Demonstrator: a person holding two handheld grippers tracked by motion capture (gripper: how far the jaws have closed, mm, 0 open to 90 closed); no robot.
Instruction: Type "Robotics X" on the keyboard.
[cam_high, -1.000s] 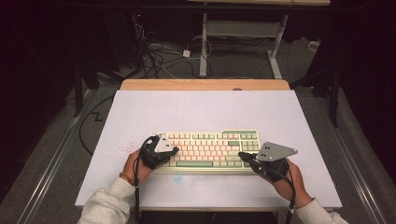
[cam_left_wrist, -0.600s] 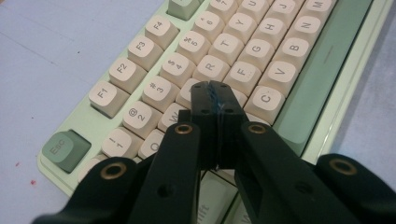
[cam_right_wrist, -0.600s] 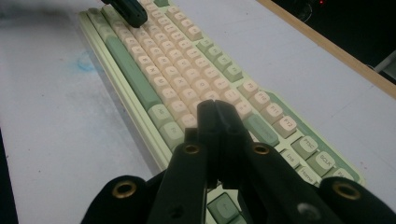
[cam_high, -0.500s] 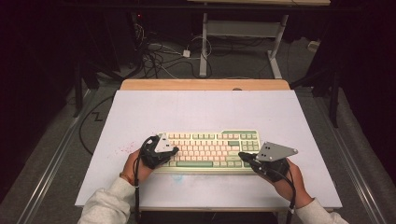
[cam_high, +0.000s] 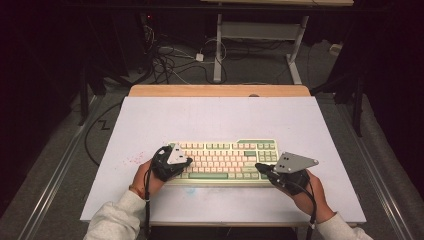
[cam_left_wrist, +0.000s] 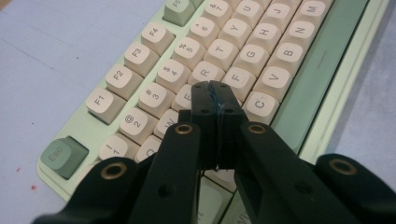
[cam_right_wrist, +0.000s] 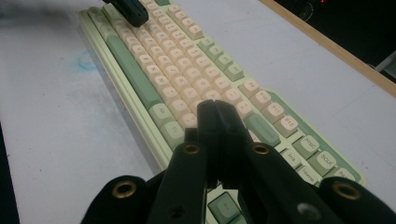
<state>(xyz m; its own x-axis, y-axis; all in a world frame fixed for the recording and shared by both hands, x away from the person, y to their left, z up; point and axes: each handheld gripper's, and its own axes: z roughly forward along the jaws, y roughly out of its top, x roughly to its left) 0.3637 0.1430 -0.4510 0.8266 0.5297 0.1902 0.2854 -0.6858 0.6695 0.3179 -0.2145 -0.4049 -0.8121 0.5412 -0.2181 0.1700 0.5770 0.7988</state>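
Pressing keys is our job, so we keep both jaw pairs closed on nothing, each a blunt fingertip. Our left hand-held gripper (cam_left_wrist: 215, 88) hovers over the keyboard (cam_high: 225, 159) at nine o'clock, the right hand-held gripper (cam_right_wrist: 215, 109) at three o'clock; the keyboard lies toward the tabletop's (cam_high: 215, 117) six o'clock edge.

— How are the two arms placed?
— Both forearms, in pale sleeves, enter from the bottom edge, hands apart at left and right.
— And the grippers?
— The left gripper (cam_high: 186, 161) points right, jaws pressed together. The right gripper (cam_high: 259, 167) points left, jaws likewise closed, nothing between them.
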